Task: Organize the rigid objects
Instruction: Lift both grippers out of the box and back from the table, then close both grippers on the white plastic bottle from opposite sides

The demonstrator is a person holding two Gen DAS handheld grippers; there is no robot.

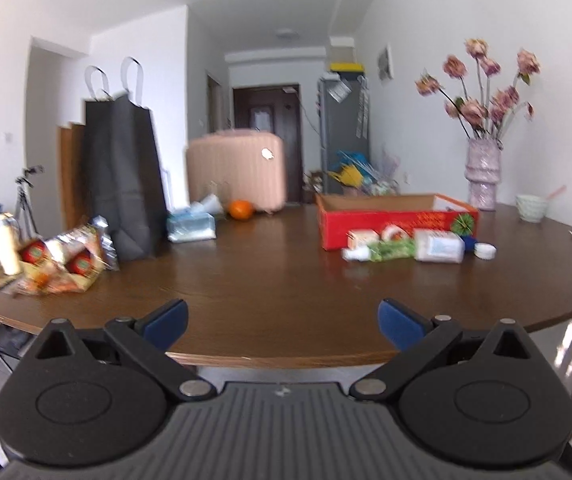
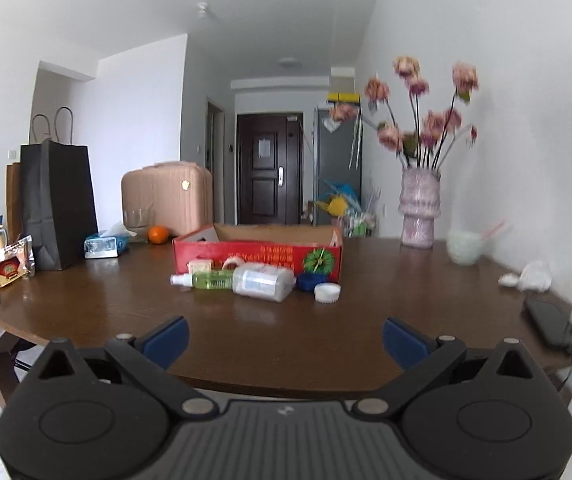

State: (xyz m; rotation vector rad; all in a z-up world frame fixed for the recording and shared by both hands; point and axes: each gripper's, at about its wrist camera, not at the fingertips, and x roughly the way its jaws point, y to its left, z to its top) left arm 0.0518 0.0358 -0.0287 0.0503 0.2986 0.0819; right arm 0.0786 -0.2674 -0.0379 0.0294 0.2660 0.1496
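Observation:
An open red cardboard box [image 1: 396, 220] [image 2: 258, 254] sits on the brown table [image 1: 270, 292] [image 2: 270, 320]. In front of it lie a clear plastic bottle [image 1: 438, 246] [image 2: 264, 282], a green spray bottle [image 1: 382, 251] [image 2: 206, 280], a small box [image 2: 199, 266], a tape roll [image 2: 233, 263], a blue lid [image 2: 311, 281] and a white lid [image 1: 485, 251] [image 2: 327, 292]. My left gripper [image 1: 282, 322] is open and empty at the table's near edge. My right gripper [image 2: 285, 338] is open and empty, also at the near edge, well short of the objects.
A black paper bag [image 1: 124, 184] [image 2: 56, 206], snack packets [image 1: 66, 260], a tissue pack [image 1: 191, 226] and an orange [image 1: 241, 209] stand at the left. A vase of flowers [image 2: 420, 212], a bowl [image 2: 464, 246] and a phone [image 2: 552, 326] stand at the right.

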